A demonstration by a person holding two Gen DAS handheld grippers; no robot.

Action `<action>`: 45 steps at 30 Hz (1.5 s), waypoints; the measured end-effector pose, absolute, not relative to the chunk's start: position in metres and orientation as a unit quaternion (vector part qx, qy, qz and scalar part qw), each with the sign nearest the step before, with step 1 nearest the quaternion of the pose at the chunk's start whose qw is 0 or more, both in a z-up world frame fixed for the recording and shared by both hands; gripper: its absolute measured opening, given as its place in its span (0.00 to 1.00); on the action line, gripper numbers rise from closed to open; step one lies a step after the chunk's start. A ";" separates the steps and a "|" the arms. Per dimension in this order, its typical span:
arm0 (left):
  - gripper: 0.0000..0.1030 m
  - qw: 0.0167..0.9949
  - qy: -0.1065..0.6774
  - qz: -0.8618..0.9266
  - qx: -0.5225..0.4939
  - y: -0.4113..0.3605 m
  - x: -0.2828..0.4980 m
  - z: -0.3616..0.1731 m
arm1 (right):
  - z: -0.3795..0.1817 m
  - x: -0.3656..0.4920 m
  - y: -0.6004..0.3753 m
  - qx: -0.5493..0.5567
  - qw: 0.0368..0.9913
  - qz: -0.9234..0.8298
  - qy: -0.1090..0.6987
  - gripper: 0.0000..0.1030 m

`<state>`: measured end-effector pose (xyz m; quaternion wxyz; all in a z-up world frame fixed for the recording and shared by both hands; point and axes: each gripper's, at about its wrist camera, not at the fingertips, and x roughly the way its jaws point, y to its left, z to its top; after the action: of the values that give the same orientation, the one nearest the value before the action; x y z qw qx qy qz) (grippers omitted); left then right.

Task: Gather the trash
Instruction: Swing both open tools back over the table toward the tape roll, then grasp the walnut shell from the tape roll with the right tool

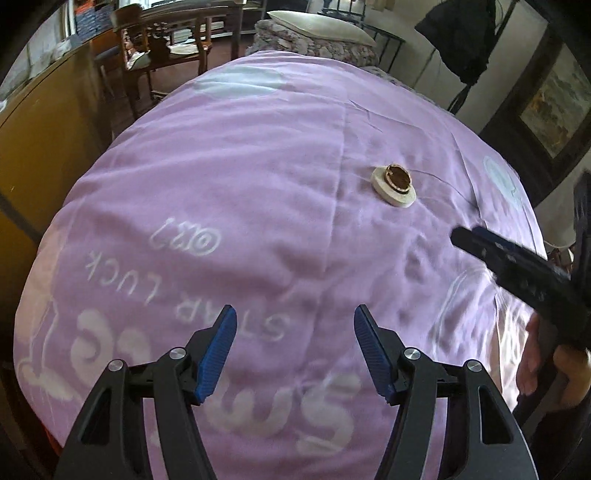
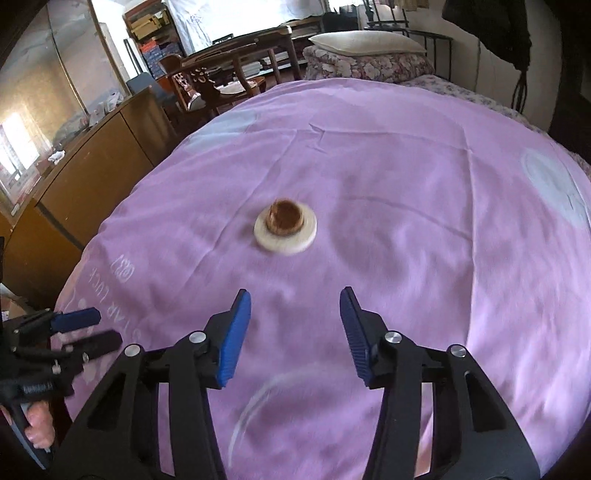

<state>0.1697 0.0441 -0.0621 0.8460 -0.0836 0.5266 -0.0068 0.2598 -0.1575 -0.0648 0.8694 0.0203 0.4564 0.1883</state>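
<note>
A white tape roll with a brown core lies flat on the pink bedspread. My left gripper hovers open over the spread, nearer than the roll and to its left, nothing between its blue pads. My right gripper is open too, empty, aimed at the roll, which lies a short way ahead of its fingertips. In the left wrist view the right gripper's fingers reach in from the right edge. The left gripper's fingers show low at the left in the right wrist view.
A wooden cabinet runs along the bed's left side. Wooden chairs stand beyond the bed's far corner. A floral quilt with a white pillow lies at the head. A dark garment hangs on the right wall.
</note>
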 end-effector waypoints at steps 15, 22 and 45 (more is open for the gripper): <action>0.64 0.835 0.546 -0.005 -0.068 0.027 0.224 -0.082 | -0.080 0.331 -0.133 -0.025 0.866 0.200 0.457 0.29; 0.64 0.831 0.551 -0.004 -0.068 0.026 0.226 -0.086 | -0.086 0.343 -0.121 -0.037 0.863 0.204 0.461 0.25; 0.66 0.834 0.548 -0.012 -0.068 0.018 0.232 -0.081 | -0.087 0.315 -0.165 -0.033 0.873 0.133 0.468 0.08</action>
<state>0.2323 0.0175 -0.0812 0.8336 -0.0677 0.5481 -0.0117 0.3150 -0.1649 -0.0868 0.8732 -0.0334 0.4676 0.1328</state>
